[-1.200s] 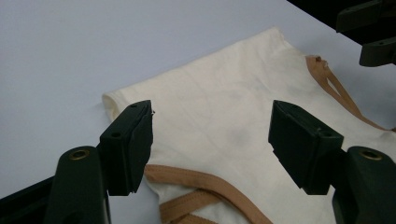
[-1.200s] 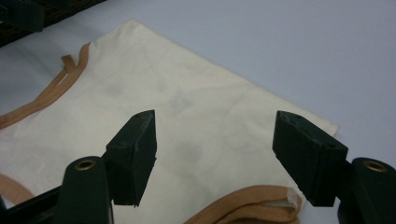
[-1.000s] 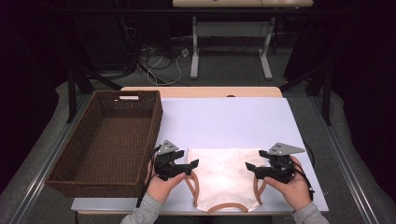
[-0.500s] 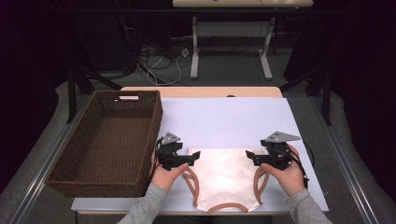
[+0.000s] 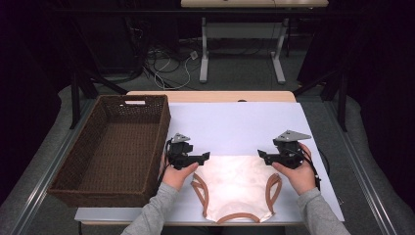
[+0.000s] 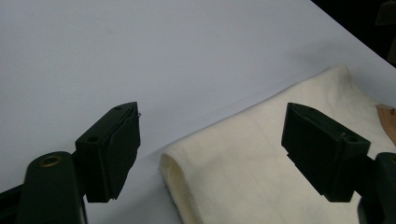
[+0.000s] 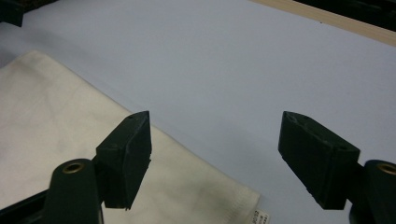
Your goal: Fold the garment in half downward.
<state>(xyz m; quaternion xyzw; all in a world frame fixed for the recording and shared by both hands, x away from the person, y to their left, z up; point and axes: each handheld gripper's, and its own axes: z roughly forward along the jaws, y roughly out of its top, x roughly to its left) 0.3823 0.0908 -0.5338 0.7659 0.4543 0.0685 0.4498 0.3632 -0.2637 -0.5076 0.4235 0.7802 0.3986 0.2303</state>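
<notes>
A cream sleeveless garment [image 5: 235,183] with brown trim lies flat on the pale table [image 5: 235,122], its hem toward the far side. My left gripper [image 5: 205,156] hovers at the hem's left corner. In the left gripper view the folded cloth edge [image 6: 261,163] lies below that gripper [image 6: 212,121]; its jaws have just been closing a little but stand apart, pressing nothing. My right gripper [image 5: 261,154] is open at the hem's right corner. In the right gripper view the cloth [image 7: 60,126] runs under the left jaw of that gripper [image 7: 215,119], untouched.
A dark woven basket [image 5: 161,122] stands along the table's left side, close to my left hand. A small label [image 7: 261,217] sticks out at the garment's corner. Bare table stretches beyond the hem to the wooden far edge [image 5: 210,96].
Both hands have slid away from the person, from beside the armholes up to the garment's far edge. The garment has not moved.
</notes>
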